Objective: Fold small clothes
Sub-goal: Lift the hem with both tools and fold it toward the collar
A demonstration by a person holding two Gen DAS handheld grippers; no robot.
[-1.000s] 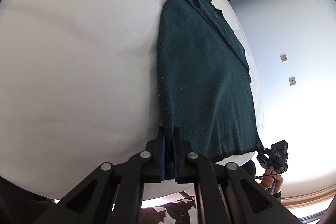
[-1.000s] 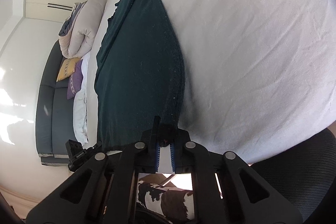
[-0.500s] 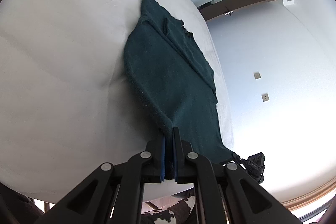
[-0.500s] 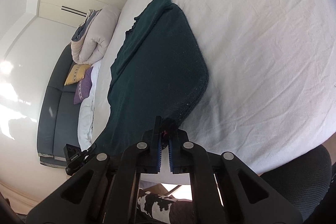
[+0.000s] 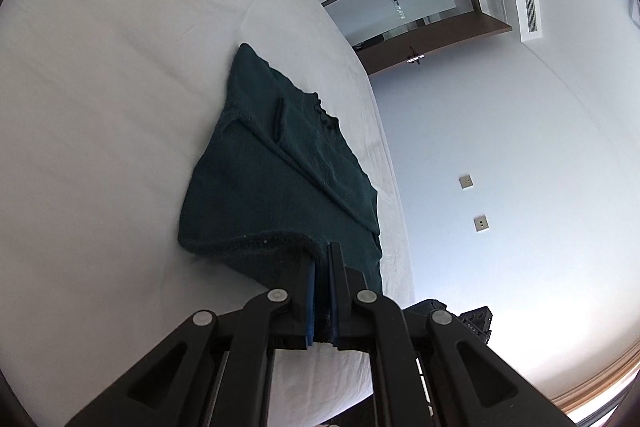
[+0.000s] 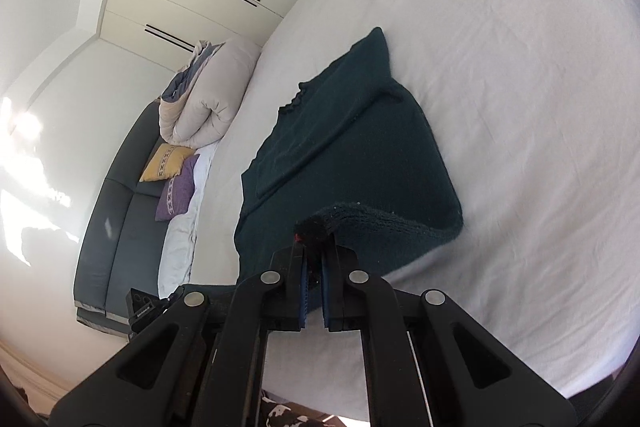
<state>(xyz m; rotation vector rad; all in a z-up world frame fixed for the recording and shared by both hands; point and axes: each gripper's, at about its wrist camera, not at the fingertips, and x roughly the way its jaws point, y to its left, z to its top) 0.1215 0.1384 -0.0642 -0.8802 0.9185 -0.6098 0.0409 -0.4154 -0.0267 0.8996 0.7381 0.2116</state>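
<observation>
While the dark green knitted garment is lying on the white bed sheet ahead of both claws, the left gripper is pinching its near hem. The right gripper is clenching the opposite hem corner, lifting it.

Both wrist views close, facing same sweater, bed.

Fuzzy dark-green knit sweater, smooth matt white cotton sheet
</observation>
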